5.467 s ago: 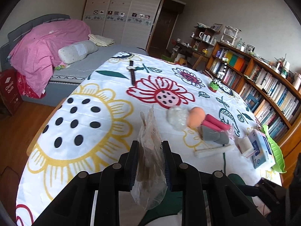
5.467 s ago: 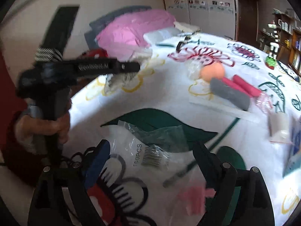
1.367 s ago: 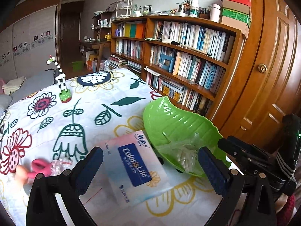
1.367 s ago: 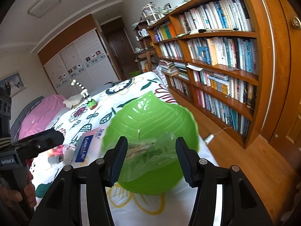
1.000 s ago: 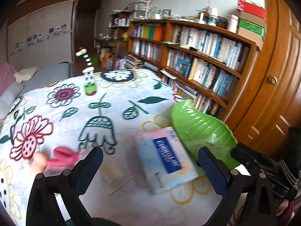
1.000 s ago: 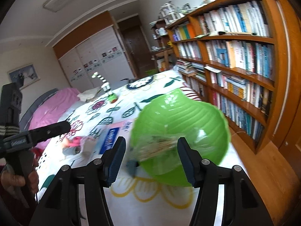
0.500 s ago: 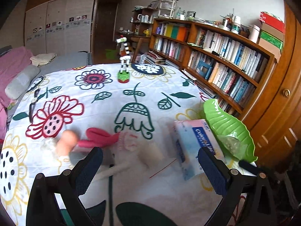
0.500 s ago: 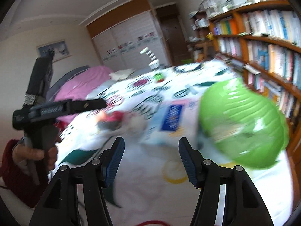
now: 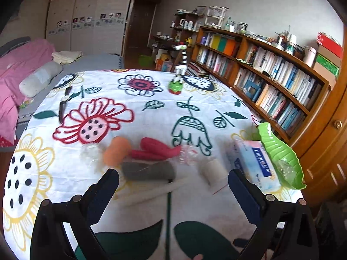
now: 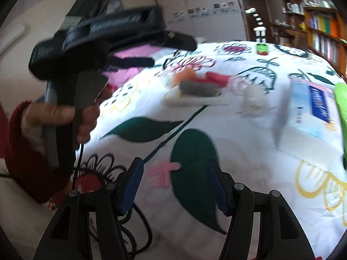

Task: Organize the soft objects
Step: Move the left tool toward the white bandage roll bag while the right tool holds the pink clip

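Both jaws stand wide apart and hold nothing. The left gripper (image 9: 173, 184) faces the grey sponge (image 9: 148, 170) mid-table, touching the pink pieces (image 9: 156, 148); a careless close could drag those neighbours. The green dish (image 9: 279, 151) waits at the right edge.

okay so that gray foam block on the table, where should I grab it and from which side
Grip the gray foam block across its short width near the middle, coming from above and the near side. It lies flat and long, left to right, so the open left gripper spans it easily. The pink pieces crowd its far edge.
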`<state>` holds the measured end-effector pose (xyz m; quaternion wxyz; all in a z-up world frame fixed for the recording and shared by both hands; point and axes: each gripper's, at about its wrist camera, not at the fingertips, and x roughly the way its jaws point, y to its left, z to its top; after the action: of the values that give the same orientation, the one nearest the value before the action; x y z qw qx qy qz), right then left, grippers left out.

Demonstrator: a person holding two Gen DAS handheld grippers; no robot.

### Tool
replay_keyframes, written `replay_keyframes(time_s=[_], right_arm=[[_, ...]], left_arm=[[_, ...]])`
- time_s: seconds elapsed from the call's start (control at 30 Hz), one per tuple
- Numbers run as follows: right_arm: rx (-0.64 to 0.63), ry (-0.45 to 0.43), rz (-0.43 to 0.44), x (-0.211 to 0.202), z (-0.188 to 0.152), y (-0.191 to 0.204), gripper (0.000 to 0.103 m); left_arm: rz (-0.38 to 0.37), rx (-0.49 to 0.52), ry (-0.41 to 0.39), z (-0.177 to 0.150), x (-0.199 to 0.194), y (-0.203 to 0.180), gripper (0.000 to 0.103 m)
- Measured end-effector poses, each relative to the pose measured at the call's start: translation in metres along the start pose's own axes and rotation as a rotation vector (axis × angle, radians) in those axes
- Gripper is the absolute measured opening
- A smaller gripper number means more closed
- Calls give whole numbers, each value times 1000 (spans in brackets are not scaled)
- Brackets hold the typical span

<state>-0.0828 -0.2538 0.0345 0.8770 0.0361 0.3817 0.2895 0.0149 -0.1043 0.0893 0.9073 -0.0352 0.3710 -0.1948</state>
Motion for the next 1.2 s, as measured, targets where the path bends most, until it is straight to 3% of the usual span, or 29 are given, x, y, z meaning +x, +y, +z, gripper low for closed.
replay_keyframes(time_s=[0.23, 0.37, 0.67, 0.73, 0.87, 0.93, 1.2], right_arm=[[-46, 84, -55, 27, 3, 13, 60], [-62, 125, -84, 40, 2, 19, 58], [-158, 133, -206, 54, 1, 39, 55], [-199, 130, -256, 56, -1, 47, 51], [-211, 118, -266, 55, -2, 51, 38], [-193, 112, -263, 52, -2, 48, 23], [-41, 66, -169, 39, 5, 20, 17]], left_arm=[[10, -63, 14, -9, -2, 34, 103], [52, -53, 5, -14, -8, 48, 103], [85, -136, 7, -23, -13, 90, 103], [85, -146, 13, -25, -11, 95, 103], [84, -160, 21, -29, -9, 100, 103], [82, -166, 26, -29, -8, 101, 103], [70, -158, 37, -29, -4, 97, 103]])
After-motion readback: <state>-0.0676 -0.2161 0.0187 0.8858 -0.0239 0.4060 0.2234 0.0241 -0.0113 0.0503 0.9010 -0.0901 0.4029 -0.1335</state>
